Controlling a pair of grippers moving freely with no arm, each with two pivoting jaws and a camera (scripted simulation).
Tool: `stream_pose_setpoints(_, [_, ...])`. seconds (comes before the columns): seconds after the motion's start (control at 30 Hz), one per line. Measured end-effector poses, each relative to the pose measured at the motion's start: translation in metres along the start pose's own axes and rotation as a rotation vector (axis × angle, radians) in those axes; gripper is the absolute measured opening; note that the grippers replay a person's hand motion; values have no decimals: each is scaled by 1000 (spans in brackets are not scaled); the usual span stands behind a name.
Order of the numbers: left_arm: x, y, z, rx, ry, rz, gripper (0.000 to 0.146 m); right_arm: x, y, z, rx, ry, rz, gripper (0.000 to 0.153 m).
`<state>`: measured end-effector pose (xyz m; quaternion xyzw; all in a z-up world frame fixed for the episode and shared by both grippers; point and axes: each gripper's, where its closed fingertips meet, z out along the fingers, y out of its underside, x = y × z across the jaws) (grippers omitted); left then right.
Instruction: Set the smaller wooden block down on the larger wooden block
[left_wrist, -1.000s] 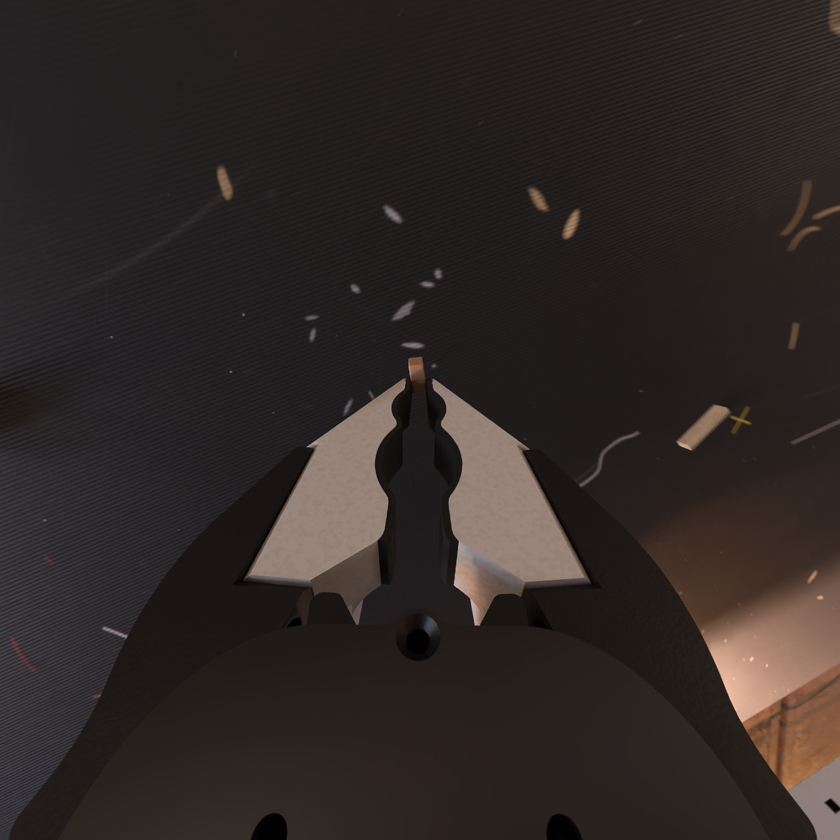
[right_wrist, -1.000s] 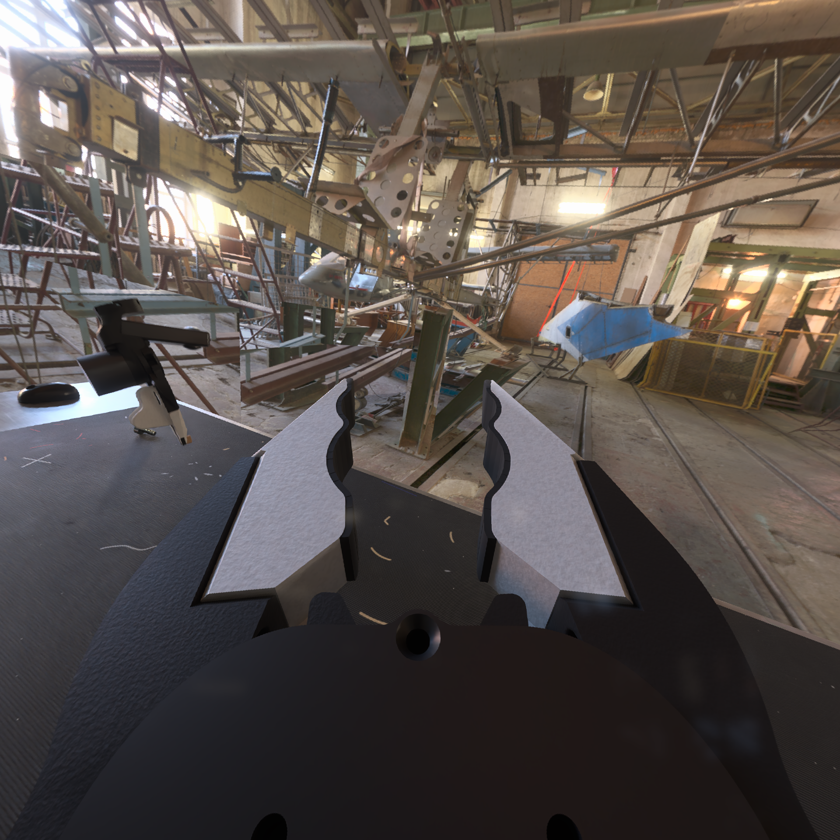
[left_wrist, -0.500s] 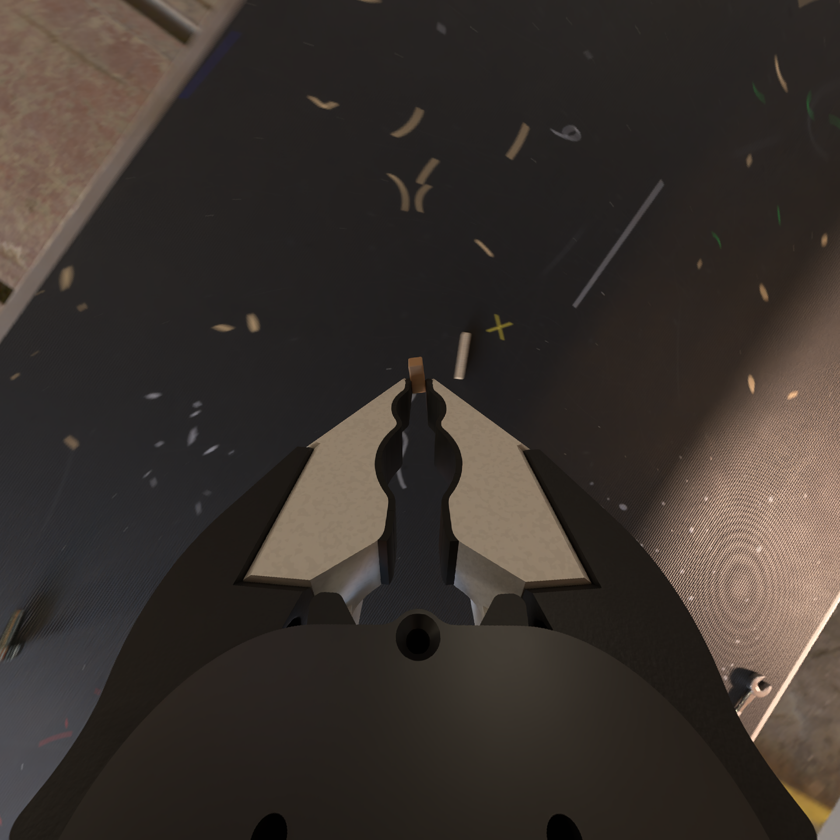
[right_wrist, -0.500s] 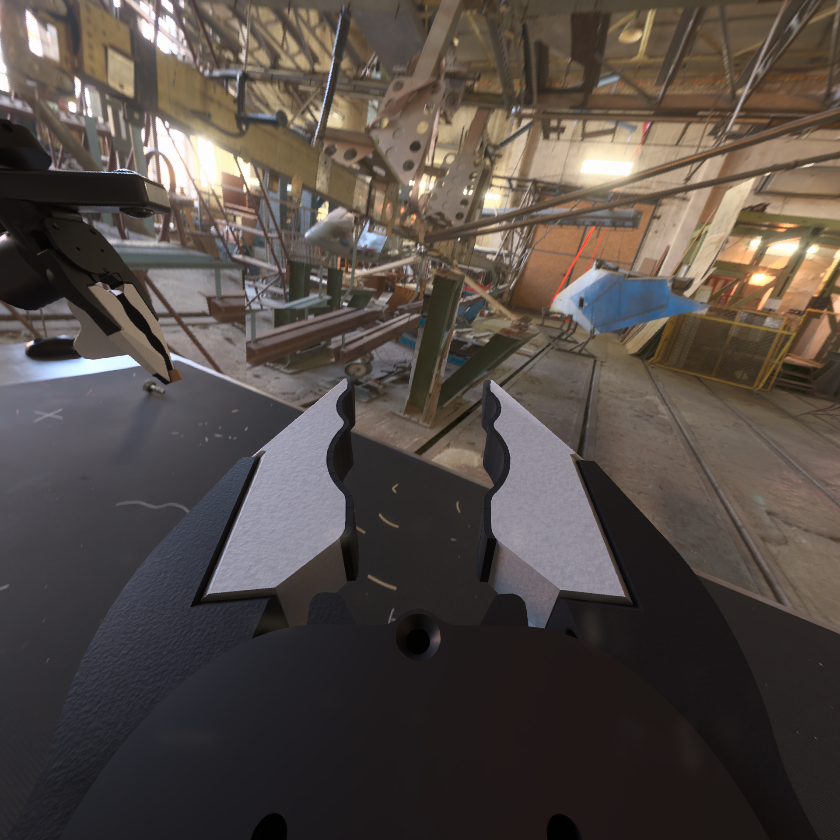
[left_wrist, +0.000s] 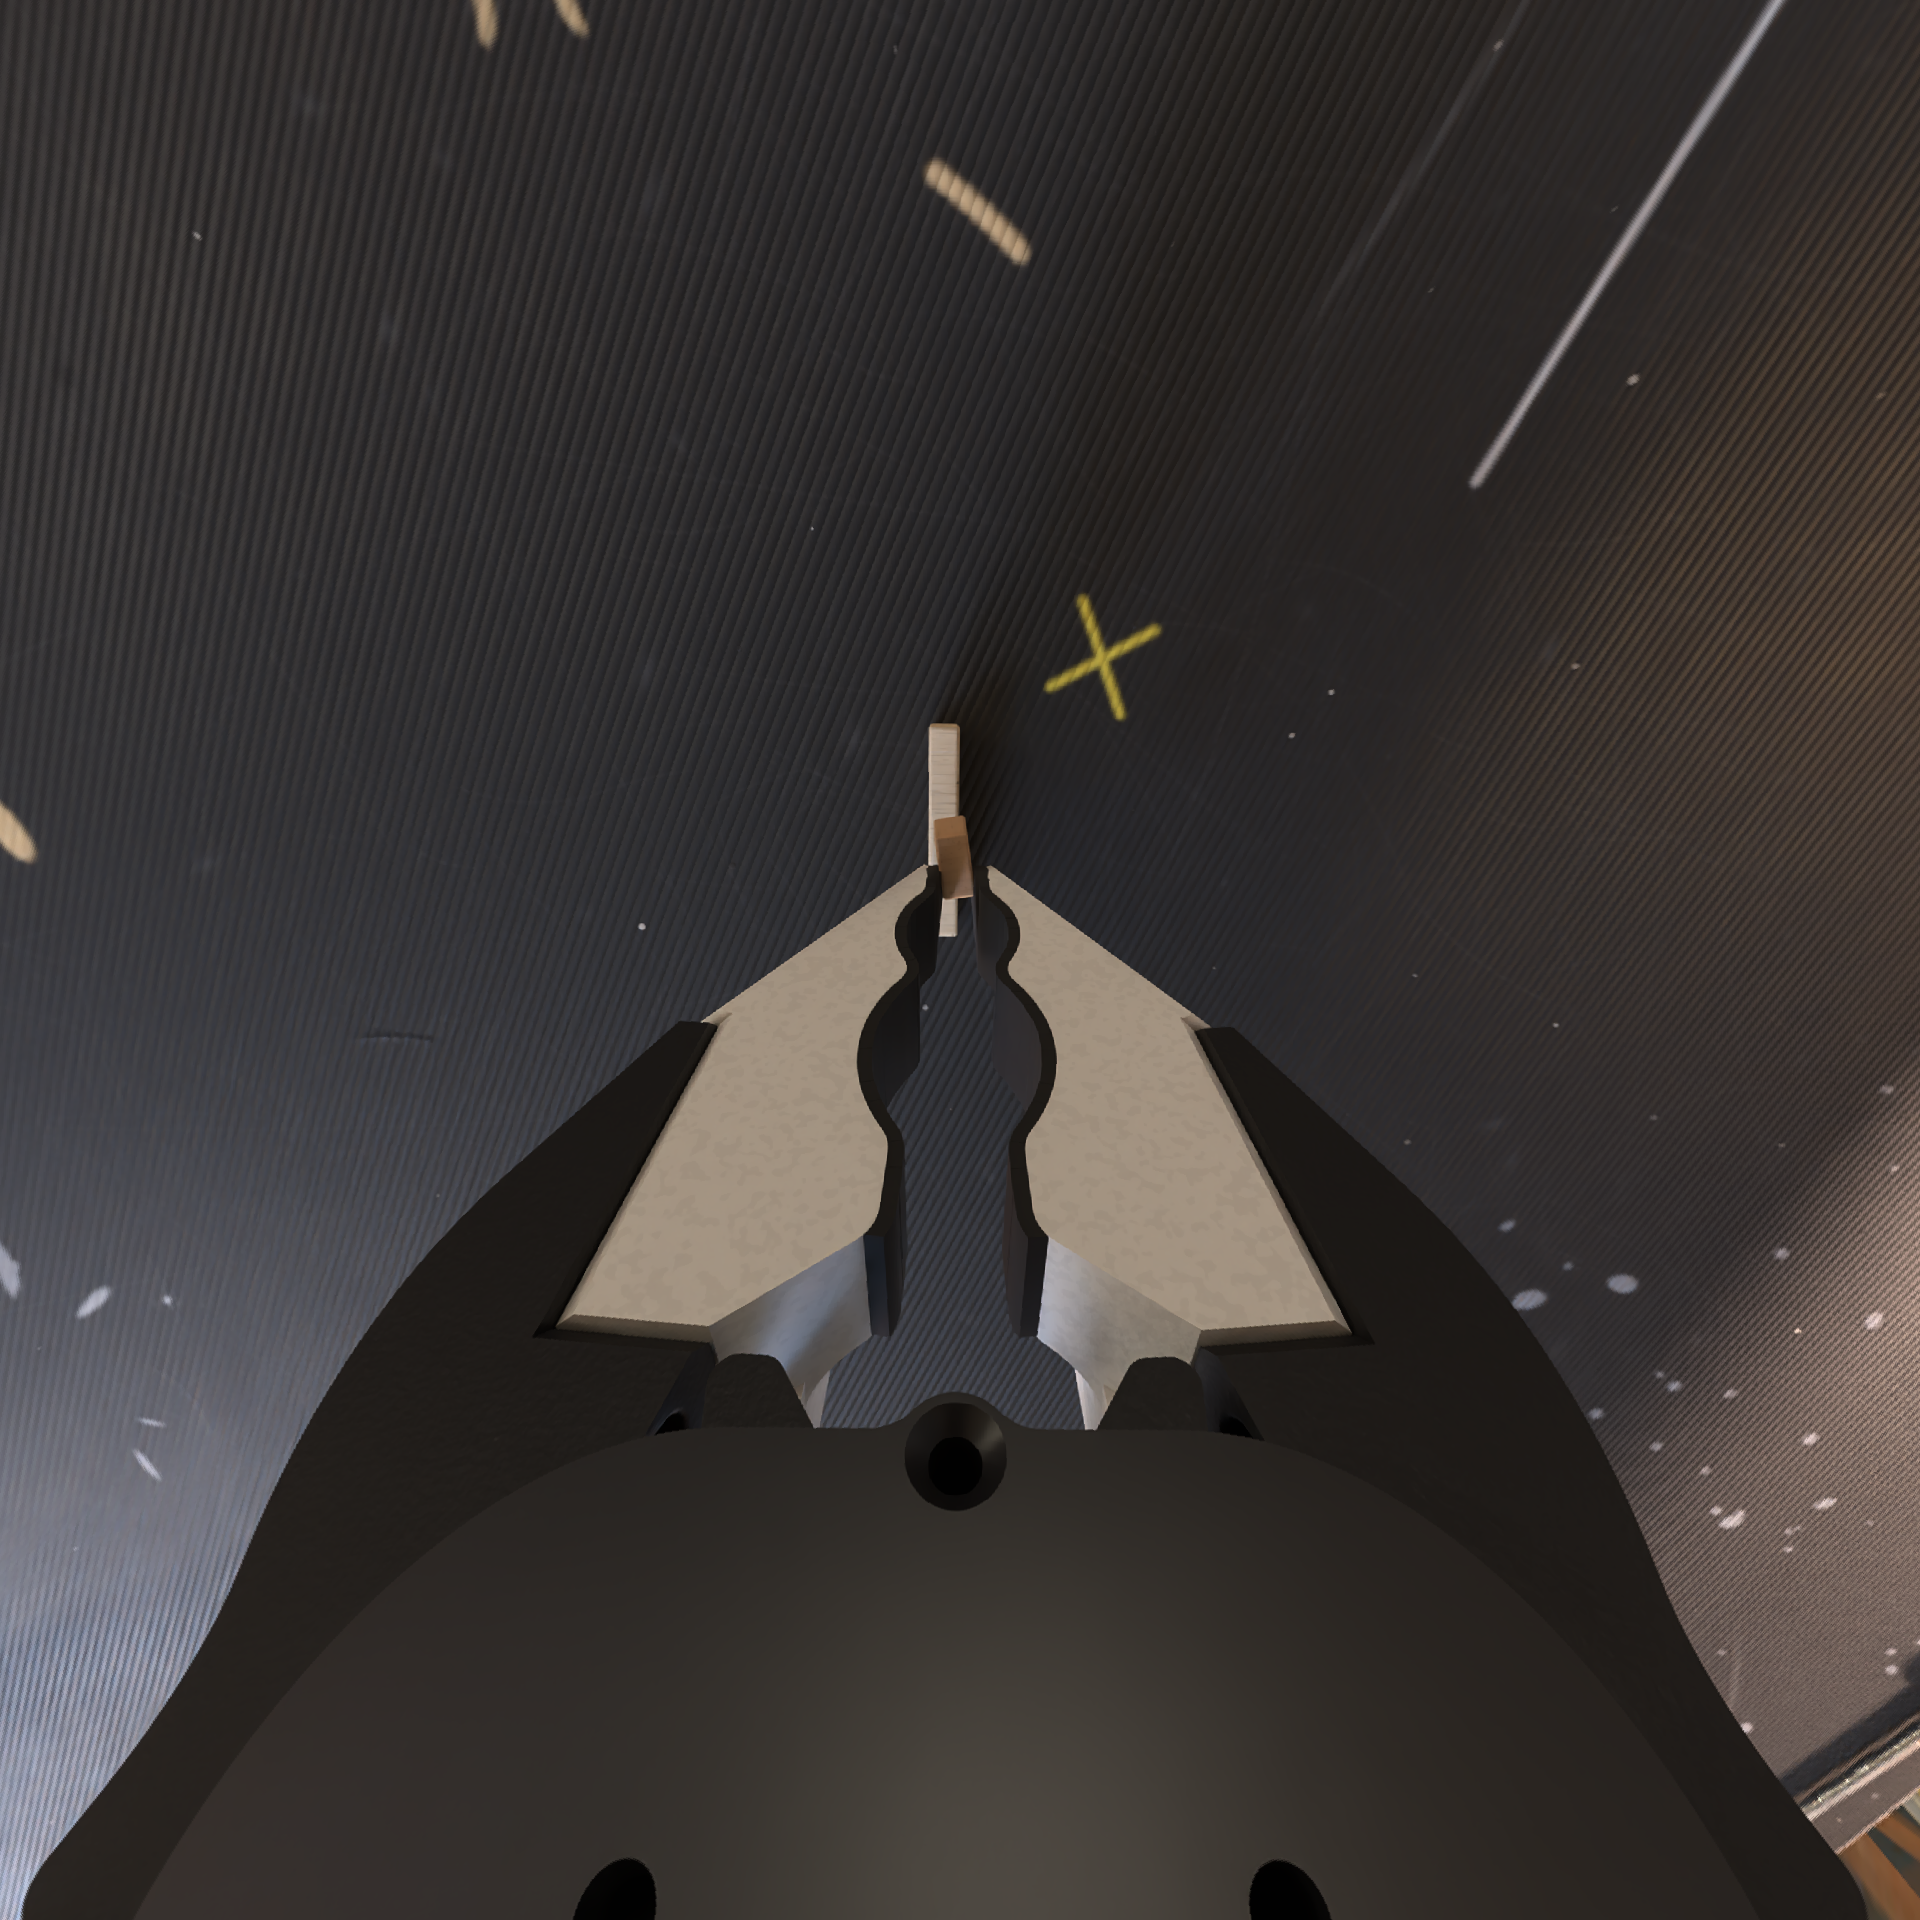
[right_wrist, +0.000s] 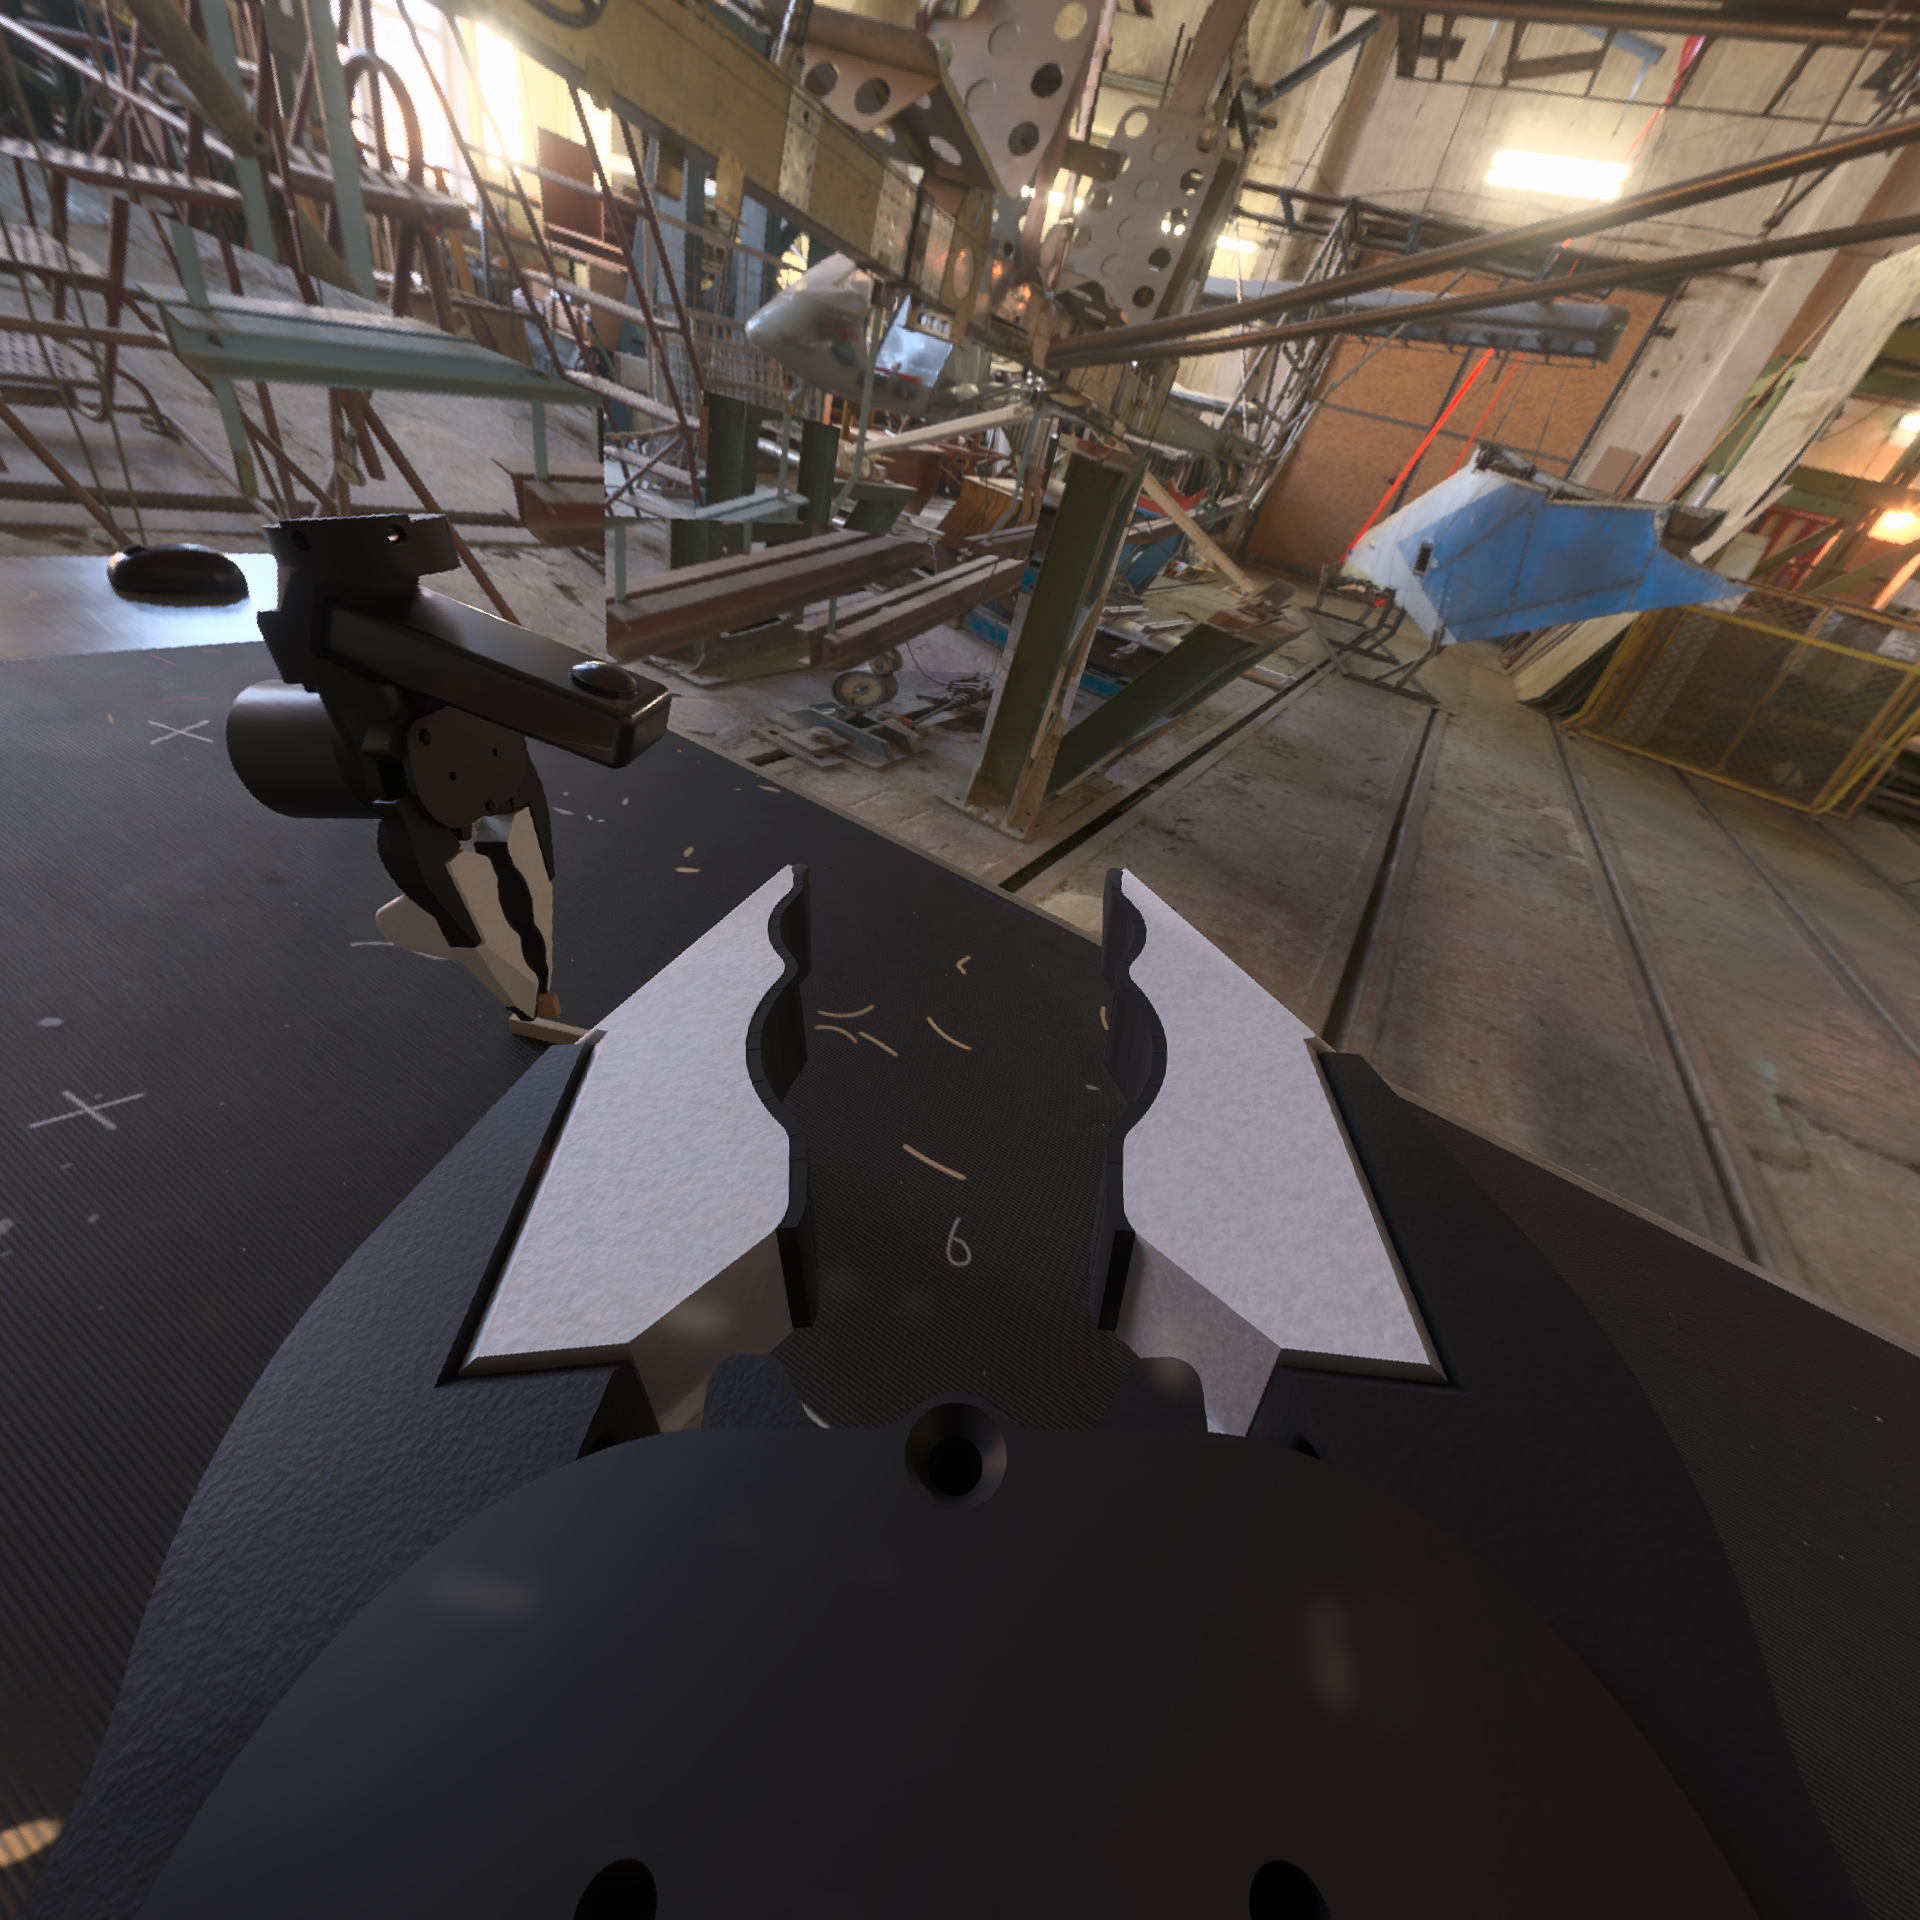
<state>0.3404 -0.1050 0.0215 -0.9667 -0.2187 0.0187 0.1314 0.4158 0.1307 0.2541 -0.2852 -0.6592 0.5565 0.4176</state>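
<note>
My left gripper (left_wrist: 957, 873) is shut on the smaller wooden block (left_wrist: 954, 854), a small brown piece pinched at the fingertips. The larger wooden block (left_wrist: 943, 771), a pale flat slab, lies on the black mat right under it, and the small block sits over its near end. In the right wrist view the left gripper (right_wrist: 532, 1000) points down, with the small block (right_wrist: 551, 1004) just above the larger block (right_wrist: 549, 1030); I cannot tell if they touch. My right gripper (right_wrist: 954, 878) is open and empty, low over the mat to the right of the blocks.
A yellow cross mark (left_wrist: 1101, 657) is on the mat just right of the blocks. Wood shavings (right_wrist: 933, 1160) lie scattered on the mat. The mat's far edge (right_wrist: 997, 888) runs behind the right gripper. A black object (right_wrist: 177, 574) sits at the far left corner.
The left gripper has swung across the mat and come down, so the larger block is now under its tips. The right gripper stays open; its view has tilted down a little.
</note>
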Motion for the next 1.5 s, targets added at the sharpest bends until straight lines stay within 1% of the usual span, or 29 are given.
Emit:
stream_pose_setpoints(0.1, [-2, 1, 7, -18, 7, 0, 5, -2, 2, -1, -7, 4, -8, 57])
stream_pose_setpoints(0.23, [-1, -2, 4, 9, 31, -9, 5, -1, 4, -5, 0, 7, 4, 57])
stream_pose_setpoints(0.33, [-5, -3, 1, 31, 12, 1, 9, 0, 5, -8, 0, 11, 12, 57])
stream_pose_setpoints(0.4, [-6, -4, -2, 56, 12, -2, 12, 2, 6, -11, -5, 17, 14, 57])
stream_pose_setpoints(0.53, [-8, -9, -12, 131, 25, -27, 12, 4, 7, -17, -10, 32, 17, 57])
stream_pose_setpoints(0.67, [-11, -12, -25, 201, 0, -25, 11, 10, 7, -24, -2, 57, 27, 57])
stream_pose_setpoints(0.8, [-15, -20, -53, 363, -2, -55, 9, 22, 19, -22, -7, 68, 97, 56])
stream_pose_setpoints(0.87, [-17, -25, -73, 460, -5, -67, 9, 27, 33, -19, -43, 62, 152, 56])
stream_pose_setpoints(0.97, [-21, -34, -110, 633, -52, -71, 8, 31, 52, -18, -88, 49, 242, 55])
stream_pose_setpoints(1.03, [-20, -39, -137, 753, -79, -83, 10, 31, 60, -20, -107, 58, 249, 54])
stream_pose_setpoints(1.1, [-12, -44, -159, 861, -59, -94, 12, 29, 63, -24, -112, 74, 241, 53])
stream_pose_setpoints(1.17, [-3, -46, -176, 940, -48, -98, 18, 28, 64, -29, -108, 91, 241, 54])
stream_pose_setpoints(1.2, [1, -46, -182, 970, -56, -93, 22, 26, 63, -31, -104, 92, 241, 54])
stream_pose_setpoints(1.3, [15, -46, -198, 1053, -86, -72, 27, 24, 62, -39, -102, 99, 240, 55])
stream_pose_setpoints(1.37, [24, -47, -205, 1106, -113, -60, 37, 24, 60, -46, -89, 128, 212, 60])
stream_pose_setpoints(1.43, [30, -47, -211, 1160, -163, -50, 52, 24, 58, -53, -76, 146, 208, 64])
stream_pose_setpoints(1.5, [34, -48, -214, 1196, -209, -40, 67, 25, 60, -59, -100, 162, 229, 68])
